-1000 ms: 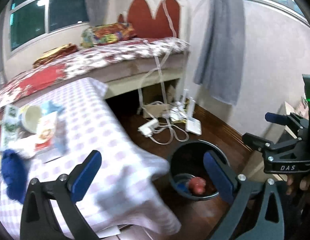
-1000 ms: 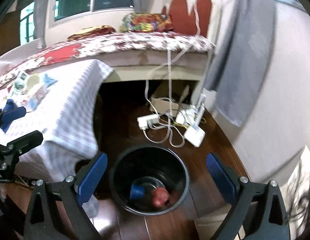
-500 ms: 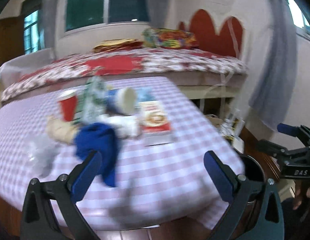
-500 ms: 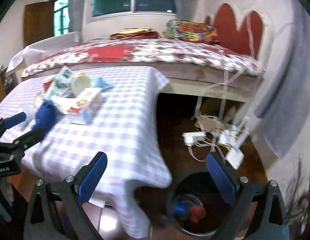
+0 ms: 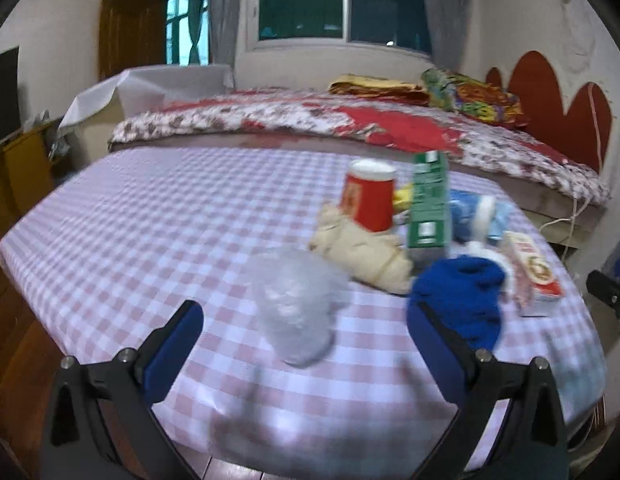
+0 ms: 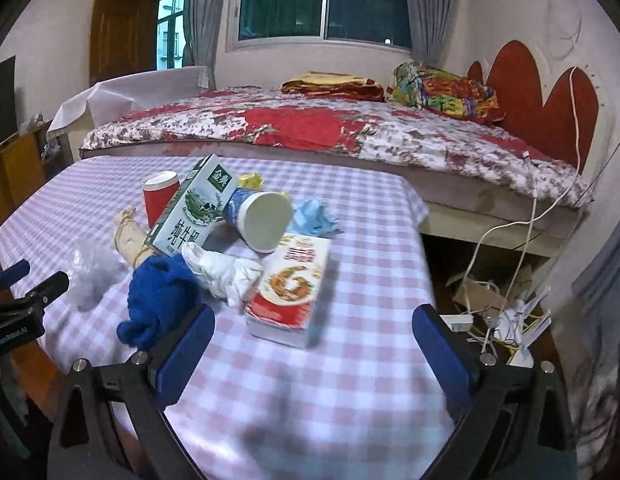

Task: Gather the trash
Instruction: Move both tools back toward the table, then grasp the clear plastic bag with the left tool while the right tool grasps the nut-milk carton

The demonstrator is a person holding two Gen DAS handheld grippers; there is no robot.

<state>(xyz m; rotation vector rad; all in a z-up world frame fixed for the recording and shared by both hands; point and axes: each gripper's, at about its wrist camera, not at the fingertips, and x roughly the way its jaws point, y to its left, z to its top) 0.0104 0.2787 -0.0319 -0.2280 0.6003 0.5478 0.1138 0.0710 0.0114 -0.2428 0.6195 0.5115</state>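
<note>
Left wrist view: we face the table (image 5: 158, 216) with its checked cloth, bed (image 5: 349, 120) behind it, and the trash heaped toward the far right of the tabletop. We judge this to be the approach step for the next pickup, with both tools empty and aimed at the pile. Going down in size, in the right wrist view: the milk carton (image 6: 194, 208) leans against the red cup (image 6: 160, 196); the flat food box (image 6: 294, 288) lies nearest the right gripper (image 6: 311, 350); the blue cloth (image 6: 160, 300) sits just beside that gripper's left pad; the tipped paper cup (image 6: 262, 220) rests behind the box; the white crumpled wrap (image 6: 226, 272) lies between cloth and box. The clear plastic wad (image 5: 298, 304) lies directly ahead of the left gripper (image 5: 304, 338), between its pads but apparently beyond the tips; blur prevents certainty. Left gripper: jaws spread wide, holding nothing. Right gripper: jaws likewise spread wide, touching nothing we can confirm. Next move, in our judgement: advance the left tool over the plastic wad and close gently, since it looks light and springy and may slip out.
</note>
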